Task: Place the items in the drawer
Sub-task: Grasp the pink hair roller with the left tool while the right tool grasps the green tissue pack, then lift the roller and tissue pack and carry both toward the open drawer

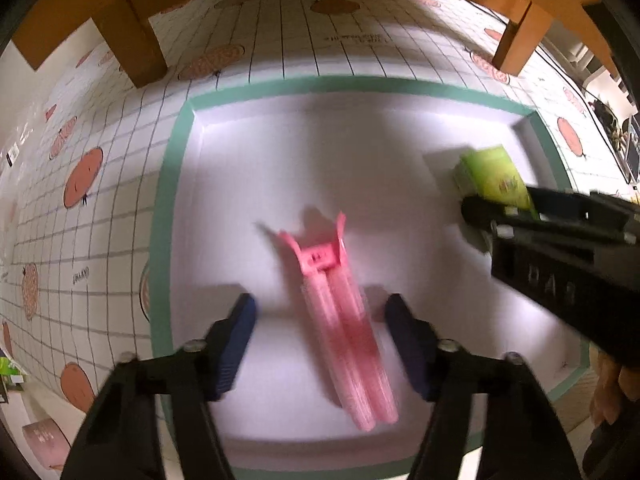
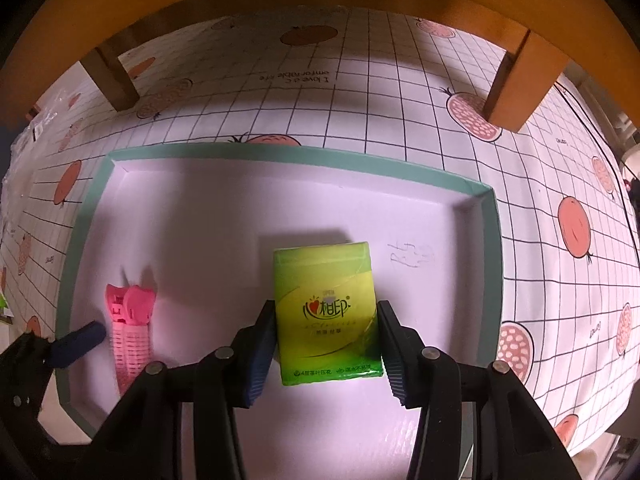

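Both grippers point steeply down into the drawer point(image 2: 280, 164). Right gripper point(image 2: 326, 344) pinches the tissue pack point(image 2: 326, 312); left gripper point(image 1: 320, 344) straddles the pink clip point(image 1: 344, 328), spread.

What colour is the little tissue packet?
Yellow-green plastic tissue packet, clearest in the right wrist view.

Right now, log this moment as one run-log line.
left gripper: open around pink hair clip | right gripper: shut on green tissue pack | both items: in drawer

Grid-patterned tablecloth point(image 2: 400, 92) with orange fruit prints lying flat, wooden shelf legs point(image 2: 516, 84) standing on it
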Motion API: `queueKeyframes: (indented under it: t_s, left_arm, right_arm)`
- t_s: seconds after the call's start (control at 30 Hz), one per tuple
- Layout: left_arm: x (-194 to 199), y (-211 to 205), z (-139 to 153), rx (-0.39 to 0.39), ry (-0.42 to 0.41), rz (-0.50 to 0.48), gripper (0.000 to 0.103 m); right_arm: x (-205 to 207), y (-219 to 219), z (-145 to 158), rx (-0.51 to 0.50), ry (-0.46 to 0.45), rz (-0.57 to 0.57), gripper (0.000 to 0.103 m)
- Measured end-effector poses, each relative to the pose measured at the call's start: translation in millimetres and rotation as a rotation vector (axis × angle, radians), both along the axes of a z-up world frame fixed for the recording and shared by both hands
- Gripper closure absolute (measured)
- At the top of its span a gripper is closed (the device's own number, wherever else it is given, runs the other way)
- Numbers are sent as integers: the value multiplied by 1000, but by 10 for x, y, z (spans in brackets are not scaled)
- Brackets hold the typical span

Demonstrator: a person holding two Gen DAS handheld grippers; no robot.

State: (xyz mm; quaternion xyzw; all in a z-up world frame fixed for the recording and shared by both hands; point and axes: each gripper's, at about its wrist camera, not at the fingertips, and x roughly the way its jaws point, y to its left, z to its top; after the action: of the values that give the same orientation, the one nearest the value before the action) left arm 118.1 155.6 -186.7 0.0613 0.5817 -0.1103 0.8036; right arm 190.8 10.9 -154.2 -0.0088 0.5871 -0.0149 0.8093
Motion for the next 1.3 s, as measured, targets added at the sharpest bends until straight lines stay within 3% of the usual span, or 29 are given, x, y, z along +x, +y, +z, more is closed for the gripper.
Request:
queueKeyframes:
  t_s: [0.13,0.23,0.4,0.8,1.3]
  left_arm:
    - [175,12,38,-2,-2,7,68]
    - [315,58,37,-4,-1,21,73]
    - [517,172,31,-10,0,53,73]
    - [506,154,-19,-6,9,41,74]
    - [669,537,-116,-81,41,89,75]
  right_arm:
    - [23,-1,-1,7,17,-7,52]
    - [-5,-16,19,12,26,-10,52]
    - [-68,-10,42,20,51,-12,52]
    - [-166,108,44,17,102,9,52]
    - [-329,220,144,32,86,-8,53]
